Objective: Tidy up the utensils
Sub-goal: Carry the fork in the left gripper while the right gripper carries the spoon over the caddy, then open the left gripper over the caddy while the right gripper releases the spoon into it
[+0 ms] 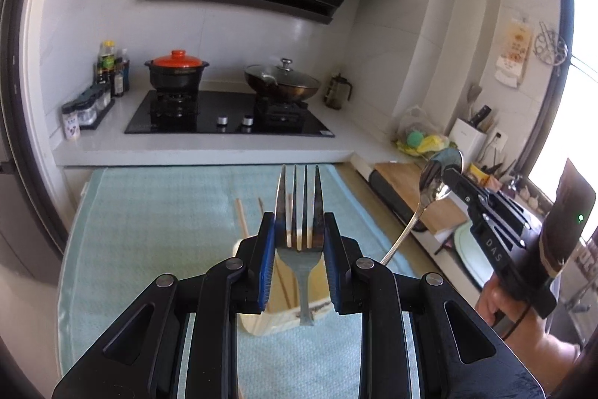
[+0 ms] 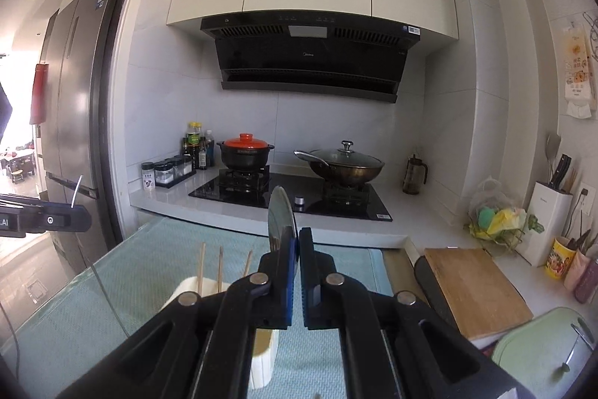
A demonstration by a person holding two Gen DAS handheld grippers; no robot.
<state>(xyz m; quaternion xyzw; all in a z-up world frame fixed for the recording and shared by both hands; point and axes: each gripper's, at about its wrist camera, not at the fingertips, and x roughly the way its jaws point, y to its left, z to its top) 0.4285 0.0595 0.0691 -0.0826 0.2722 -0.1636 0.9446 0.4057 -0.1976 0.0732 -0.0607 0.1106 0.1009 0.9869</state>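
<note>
Fork [image 1: 299, 212] stands tines-up, clamped in my left gripper [image 1: 299, 242] directly above the holder [image 1: 274, 315]. My right gripper [image 2: 298, 249], pinching the spoon [image 2: 281, 215] bowl-up, hangs above it too.

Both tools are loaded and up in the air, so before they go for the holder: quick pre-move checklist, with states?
1. Left tool shut on the fork, pads on its head, tines up: ok.
2. Right tool shut on the spoon at the bowl: ok.
3. Spoon handle hangs free, apart from the fork: ok.
4. White holder upright on the teal mat: ok.
5. Chopsticks already stand in the holder; room for more: cannot tell.
6. Which compartment takes fork or spoon: cannot tell.
</note>
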